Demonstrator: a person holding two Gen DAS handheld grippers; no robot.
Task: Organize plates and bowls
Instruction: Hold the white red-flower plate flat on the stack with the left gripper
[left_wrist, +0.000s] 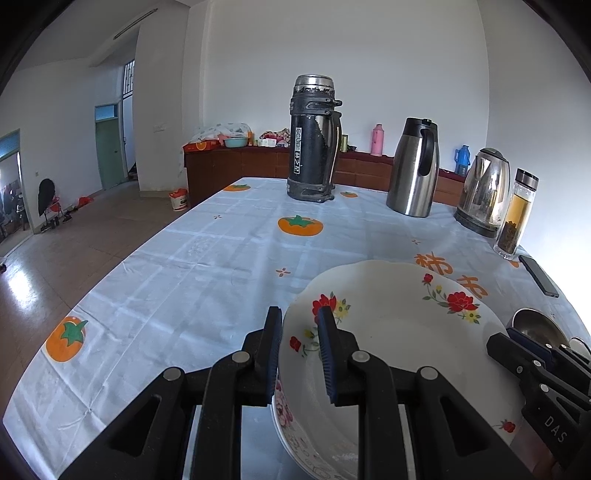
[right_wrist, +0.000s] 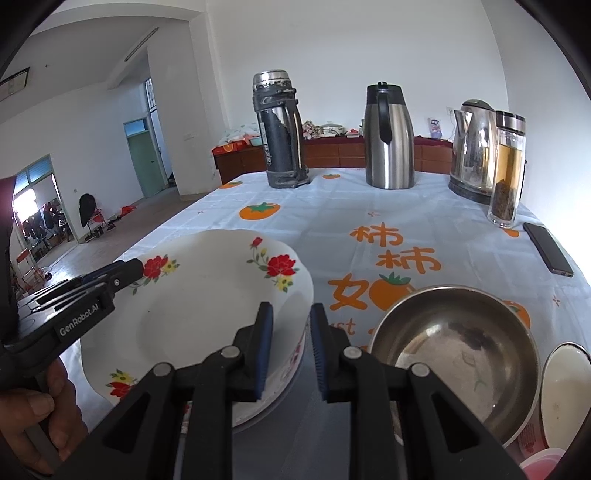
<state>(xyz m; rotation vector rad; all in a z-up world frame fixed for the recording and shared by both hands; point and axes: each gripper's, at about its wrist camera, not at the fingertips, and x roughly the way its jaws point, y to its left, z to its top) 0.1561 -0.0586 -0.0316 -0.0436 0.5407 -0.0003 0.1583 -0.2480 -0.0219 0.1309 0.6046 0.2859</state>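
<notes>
The step in hand looks like stacking: a white flowered plate (left_wrist: 399, 332) sits on top of another dish with pink flowers (left_wrist: 291, 417) near the front edge of the table (left_wrist: 184, 258), and both grippers are at it from opposite sides. The left gripper (left_wrist: 300, 354) has its jaws apart with the plate's left rim passing between them, one pad outside the rim and one over the inside; they do not look pressed onto it, though contact at the pads is hard to judge. The right gripper (right_wrist: 288, 350) also stands with its jaws apart, its left pad over the plate's right rim and its right pad over bare cloth, holding nothing. Just to the right of the plates stands a steel bowl (right_wrist: 454, 350), with a white bowl (right_wrist: 565, 387) beside it at the frame edge. A black flask, a steel jug, a kettle, a tea bottle and a phone stand well back. I judge the plates are roughly settled and the bowls remain to be sorted. The next move probably calls for one gripper to back off the rim cleanly without dragging the plate, then turn toward the steel bowl, spanning its thin rim squarely since the smooth metal may slip.
</notes>
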